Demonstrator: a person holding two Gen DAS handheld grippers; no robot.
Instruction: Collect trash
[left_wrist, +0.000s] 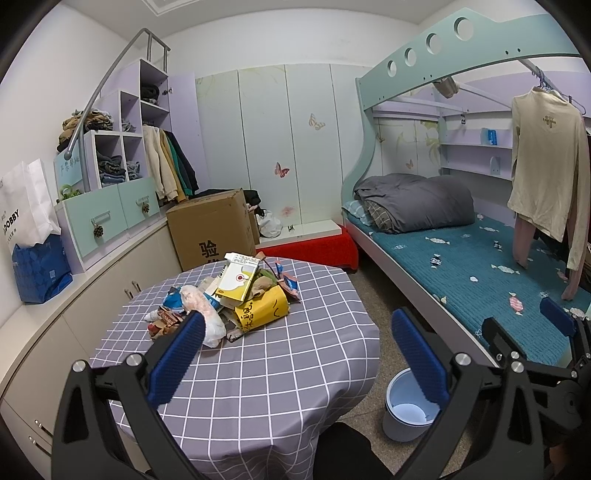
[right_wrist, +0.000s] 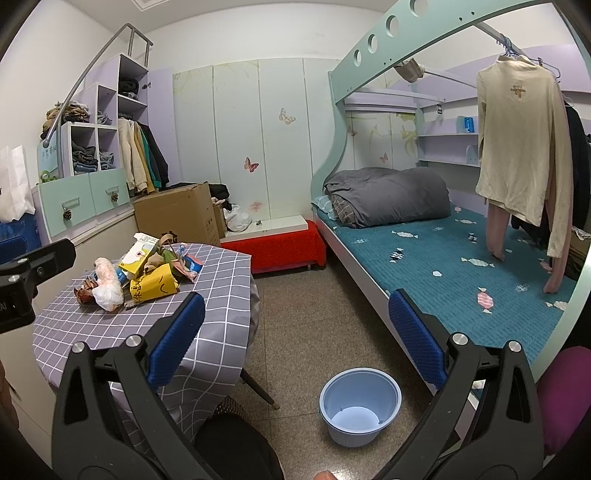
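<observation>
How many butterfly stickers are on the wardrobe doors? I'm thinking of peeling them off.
2 on the wardrobe doors: a pale butterfly high up, and a pink butterfly lower and further left. The cardboard box may hide more.

Even, soft indoor light fills both views, with no glare and only faint shadows. Fisheye bending curves the edges; corners fall black. Focus stays sharp.
</observation>
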